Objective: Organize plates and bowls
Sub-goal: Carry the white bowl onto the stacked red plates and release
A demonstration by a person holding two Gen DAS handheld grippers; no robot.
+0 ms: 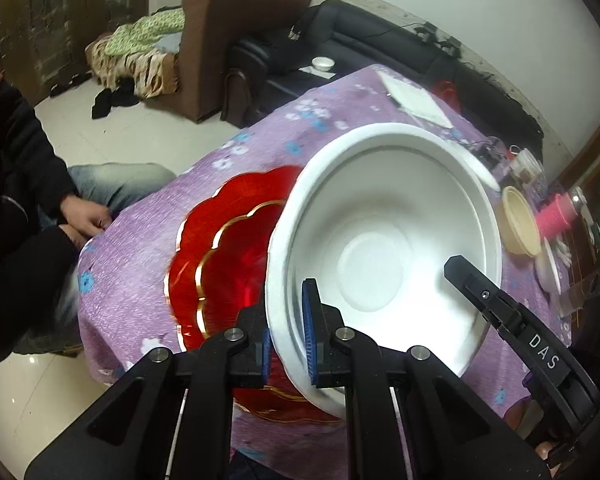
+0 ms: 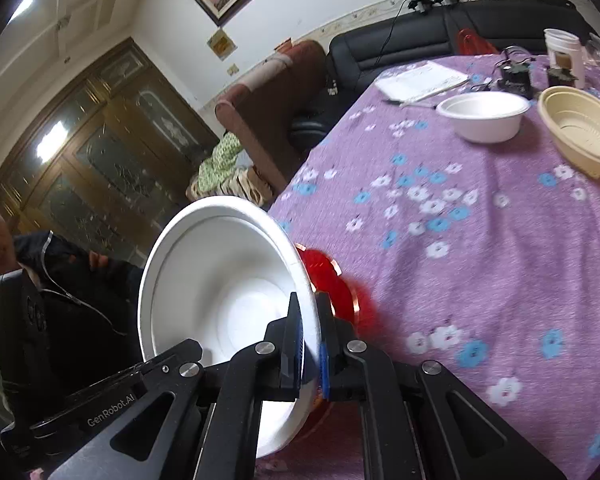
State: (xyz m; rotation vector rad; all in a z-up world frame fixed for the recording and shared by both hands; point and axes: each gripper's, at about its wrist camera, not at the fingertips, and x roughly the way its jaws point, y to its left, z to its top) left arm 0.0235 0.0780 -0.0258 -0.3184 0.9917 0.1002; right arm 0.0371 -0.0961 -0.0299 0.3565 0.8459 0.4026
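Note:
A large white bowl is held tilted above a red scalloped plate with gold trim on the purple floral tablecloth. My left gripper is shut on the bowl's near rim. My right gripper is shut on the opposite rim of the same bowl; its finger also shows inside the bowl in the left wrist view. The red plate peeks out from behind the bowl in the right wrist view. A smaller white bowl and a beige bowl stand farther back on the table.
A beige bowl, a pink cup and a white plate sit at the right table edge. Papers and small clutter lie at the far end. A seated person is at the left. Sofas stand behind.

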